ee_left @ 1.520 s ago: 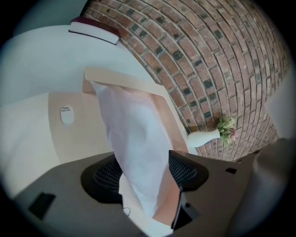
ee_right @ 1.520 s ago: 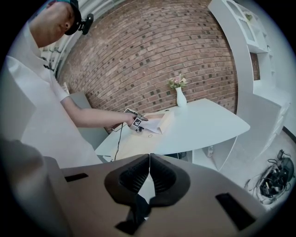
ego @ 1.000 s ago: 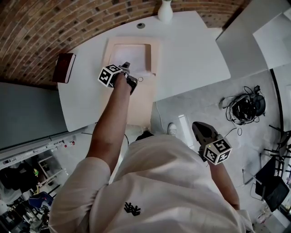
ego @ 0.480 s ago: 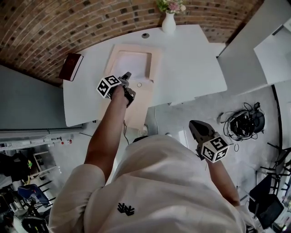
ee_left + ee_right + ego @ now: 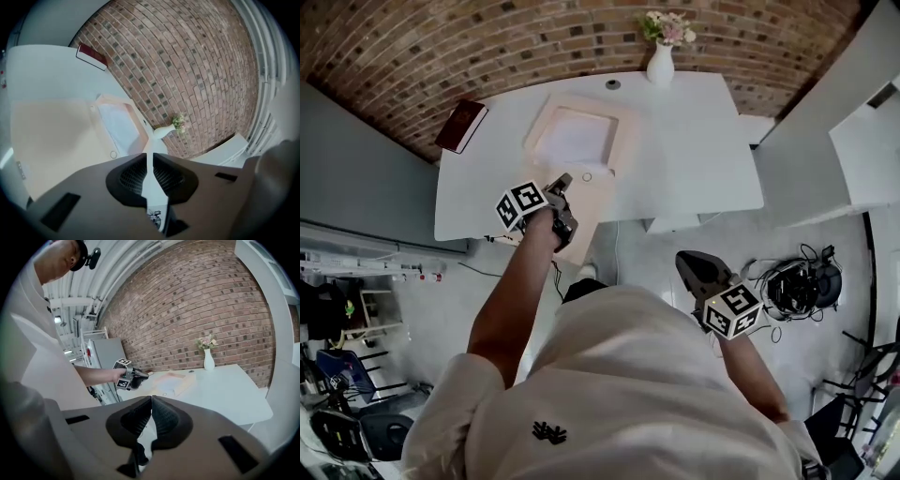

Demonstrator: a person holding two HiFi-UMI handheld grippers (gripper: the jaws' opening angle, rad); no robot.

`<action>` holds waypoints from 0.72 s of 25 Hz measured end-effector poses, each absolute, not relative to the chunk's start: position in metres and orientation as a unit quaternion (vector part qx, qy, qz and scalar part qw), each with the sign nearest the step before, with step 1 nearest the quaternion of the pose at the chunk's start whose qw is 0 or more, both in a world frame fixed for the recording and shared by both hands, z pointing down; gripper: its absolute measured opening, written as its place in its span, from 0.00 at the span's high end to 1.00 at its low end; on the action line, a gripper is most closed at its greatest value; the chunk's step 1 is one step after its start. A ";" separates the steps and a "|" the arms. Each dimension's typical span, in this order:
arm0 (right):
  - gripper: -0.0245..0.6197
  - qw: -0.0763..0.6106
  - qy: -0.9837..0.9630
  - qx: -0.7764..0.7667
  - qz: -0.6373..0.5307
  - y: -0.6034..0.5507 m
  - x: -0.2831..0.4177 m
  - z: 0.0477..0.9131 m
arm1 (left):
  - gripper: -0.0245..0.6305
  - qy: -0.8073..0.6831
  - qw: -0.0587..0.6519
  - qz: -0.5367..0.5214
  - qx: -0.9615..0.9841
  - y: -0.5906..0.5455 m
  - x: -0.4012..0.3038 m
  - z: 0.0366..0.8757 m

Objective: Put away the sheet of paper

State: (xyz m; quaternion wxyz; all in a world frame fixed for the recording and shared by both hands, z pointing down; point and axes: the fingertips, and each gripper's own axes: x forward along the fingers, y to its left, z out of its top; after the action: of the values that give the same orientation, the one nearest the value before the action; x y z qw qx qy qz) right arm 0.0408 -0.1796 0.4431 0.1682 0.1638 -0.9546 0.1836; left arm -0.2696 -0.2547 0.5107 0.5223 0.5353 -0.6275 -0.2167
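A white sheet of paper [image 5: 575,138] lies in the recessed half of an open peach folder [image 5: 592,192] on the white table [image 5: 694,141]. My left gripper [image 5: 560,199] hovers over the folder's near flap, close to the table's front edge. In the left gripper view its jaws [image 5: 150,157] are closing to a thin slit with nothing between them; paper [image 5: 117,129] and folder [image 5: 56,140] lie ahead. My right gripper [image 5: 692,265] hangs low over the floor right of the table, shut and empty [image 5: 151,401].
A dark red book [image 5: 461,125] sits at the table's far left corner. A white vase with flowers [image 5: 661,58] stands at the back edge by a round cable port [image 5: 612,84]. Cables [image 5: 797,286] lie on the floor at right. A brick wall runs behind.
My left gripper has drawn back from the paper's near edge to the folder's front flap. The person has stepped back from the table. The right gripper hangs much as before.
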 end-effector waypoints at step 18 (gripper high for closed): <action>0.92 0.162 -0.963 0.121 0.179 -0.148 0.072 0.451 | 0.93 -0.581 0.471 -0.187 0.636 -0.143 -0.162 0.475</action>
State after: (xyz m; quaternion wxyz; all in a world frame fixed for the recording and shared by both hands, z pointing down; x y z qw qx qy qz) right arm 0.0722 -0.1478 0.4512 0.1620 0.1211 -0.9628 0.1794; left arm -0.1620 -0.1433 0.4752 0.4712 0.6364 -0.5813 -0.1872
